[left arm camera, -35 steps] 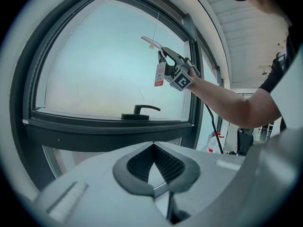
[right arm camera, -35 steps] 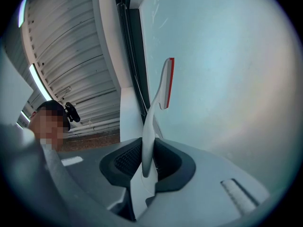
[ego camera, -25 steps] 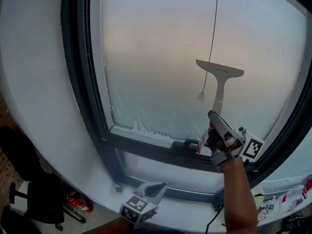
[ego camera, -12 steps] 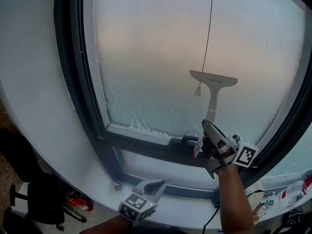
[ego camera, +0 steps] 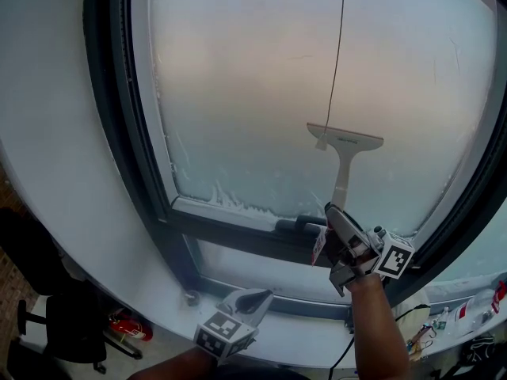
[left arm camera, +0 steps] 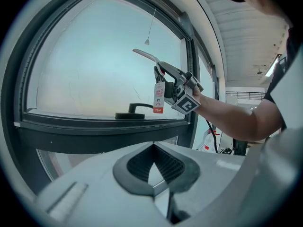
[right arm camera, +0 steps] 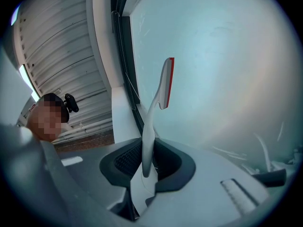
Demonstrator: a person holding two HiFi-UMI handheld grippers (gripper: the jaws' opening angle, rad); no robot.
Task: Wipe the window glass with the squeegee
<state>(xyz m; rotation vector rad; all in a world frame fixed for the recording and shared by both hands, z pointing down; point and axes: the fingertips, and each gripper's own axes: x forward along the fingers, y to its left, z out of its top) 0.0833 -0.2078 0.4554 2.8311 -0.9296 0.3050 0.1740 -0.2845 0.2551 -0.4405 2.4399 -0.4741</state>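
Roughly mid-job, I'd say. The right gripper (ego camera: 336, 222) has its jaws clamped on the low end of the squeegee (ego camera: 342, 163) handle. The blade is up top, lying across the window glass (ego camera: 238, 93) in the lower right part of the pane, just beside the end of the pull cord (ego camera: 339, 54). In the right gripper view the red rubber edge faces the glass and looks pressed to it, tho can't be 100% sure of contact. The left gripper (ego camera: 247, 301) hangs low by the sill (ego camera: 142, 287), well apart from the pane, jaws together w/ nothing btwn them, i.e. idle.

Done vs left: glass reads hazy all over w/ no clear wiped/unwiped boundary, so can't tell which strips are finished. White residue (ego camera: 230, 204) clings along the btm edge and up the left edge; that looks not yet cleared. Judging by blade position, the strip below it down to the window handle (ego camera: 297, 226) remains, plus prob. the left side & edges.
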